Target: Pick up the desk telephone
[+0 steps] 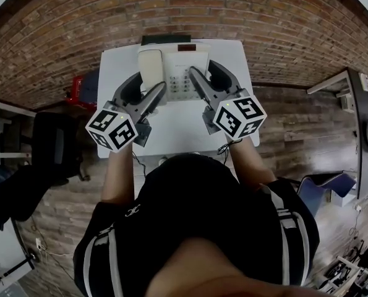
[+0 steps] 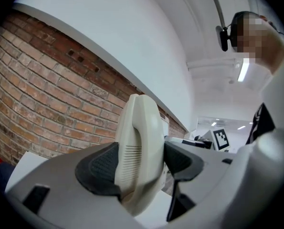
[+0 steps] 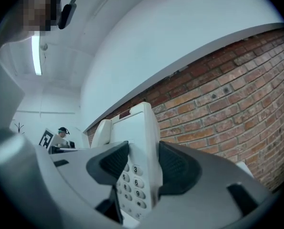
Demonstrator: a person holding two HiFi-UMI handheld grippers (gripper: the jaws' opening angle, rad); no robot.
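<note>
A cream desk telephone (image 1: 177, 67) with a keypad sits over the far half of the white table (image 1: 171, 135), its handset (image 1: 150, 67) on its left side. My left gripper (image 1: 148, 86) is shut on the handset (image 2: 139, 142), which fills the gap between the black pads in the left gripper view. The right gripper (image 1: 209, 80) is shut on the telephone's right edge (image 3: 139, 142), next to the number keys. Whether the telephone's base rests on the table is hidden from me.
A brick wall (image 1: 190, 11) runs just behind the table. A black item (image 1: 165, 39) lies at the table's far edge. A black chair (image 1: 54, 147) and a red object (image 1: 78, 88) stand to the left, another desk (image 1: 360, 110) to the right.
</note>
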